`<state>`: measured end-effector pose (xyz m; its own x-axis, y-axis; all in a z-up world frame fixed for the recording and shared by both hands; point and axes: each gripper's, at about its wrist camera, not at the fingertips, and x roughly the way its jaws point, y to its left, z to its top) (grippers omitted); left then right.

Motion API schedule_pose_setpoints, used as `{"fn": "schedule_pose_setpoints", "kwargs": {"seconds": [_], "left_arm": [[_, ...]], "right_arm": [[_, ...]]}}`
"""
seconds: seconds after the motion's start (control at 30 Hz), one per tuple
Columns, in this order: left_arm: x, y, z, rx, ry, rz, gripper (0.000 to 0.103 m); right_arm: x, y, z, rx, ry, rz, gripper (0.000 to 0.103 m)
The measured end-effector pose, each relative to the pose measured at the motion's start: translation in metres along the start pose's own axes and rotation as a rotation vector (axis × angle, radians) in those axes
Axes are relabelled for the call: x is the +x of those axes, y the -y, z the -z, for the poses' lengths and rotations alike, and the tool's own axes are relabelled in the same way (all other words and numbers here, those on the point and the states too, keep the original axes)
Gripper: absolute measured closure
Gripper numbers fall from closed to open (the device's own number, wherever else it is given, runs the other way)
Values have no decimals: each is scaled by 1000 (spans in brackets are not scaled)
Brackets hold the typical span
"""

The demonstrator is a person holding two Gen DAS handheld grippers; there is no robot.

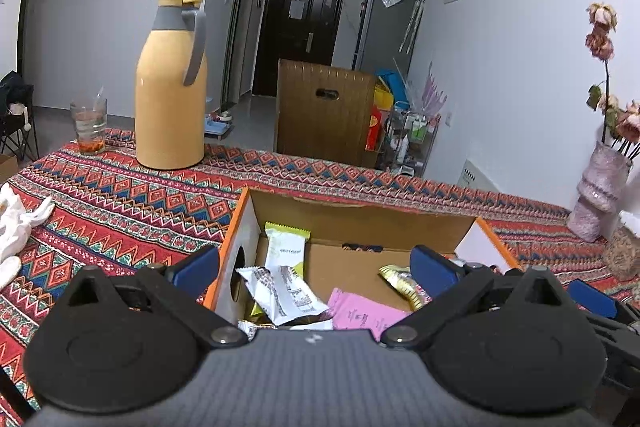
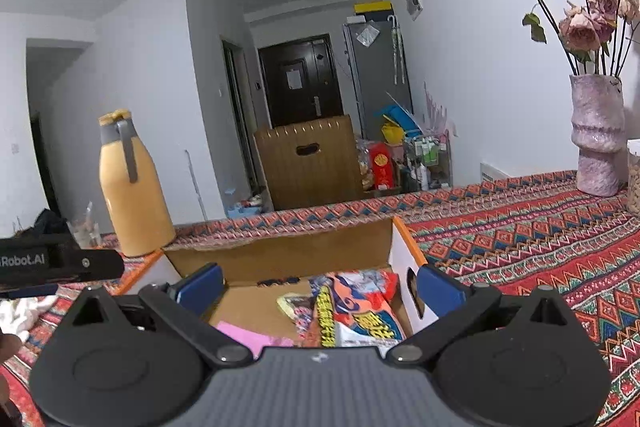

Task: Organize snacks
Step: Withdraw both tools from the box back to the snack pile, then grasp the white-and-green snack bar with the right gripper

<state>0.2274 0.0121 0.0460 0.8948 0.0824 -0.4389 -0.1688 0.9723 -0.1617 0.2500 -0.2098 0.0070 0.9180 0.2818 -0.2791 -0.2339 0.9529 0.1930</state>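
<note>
**Snack box: contents and pose**

Open brown cardboard box with orange-edged white end walls (image 1: 256,227) sits flat on the cloth. Inside: white-and-lime wrapped bar (image 1: 286,245) leaning upright at 10 o'clock, crumpled white printed wrapper (image 1: 280,297) at 8, flat pink packet (image 1: 366,313) at 6, gold foil snack (image 1: 400,283) at 4, orange-and-blue printed bag (image 2: 360,307) against the right wall.

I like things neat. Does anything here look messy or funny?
The flowers in the pink vase droop, dried out. Snack packets lie jumbled in the cardboard box, whose back edge is raggedly torn.
</note>
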Motion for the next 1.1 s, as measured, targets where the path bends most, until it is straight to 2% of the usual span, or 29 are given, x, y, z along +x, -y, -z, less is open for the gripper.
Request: {"fn": "schedule_pose_setpoints", "kwargs": {"seconds": [0.17, 0.4, 0.67, 1.1], "left_arm": [[-21, 3, -4, 15, 14, 16, 0], [-53, -1, 6, 40, 24, 44, 0], [-77, -19, 41, 79, -21, 60, 0], [-92, -50, 108, 121, -138, 42, 0]], "right_arm": [[-21, -2, -4, -3, 23, -34, 0], [-53, -4, 5, -4, 26, -15, 0], [-99, -9, 29, -26, -23, 19, 0], [-147, -16, 91, -43, -170, -12, 0]]}}
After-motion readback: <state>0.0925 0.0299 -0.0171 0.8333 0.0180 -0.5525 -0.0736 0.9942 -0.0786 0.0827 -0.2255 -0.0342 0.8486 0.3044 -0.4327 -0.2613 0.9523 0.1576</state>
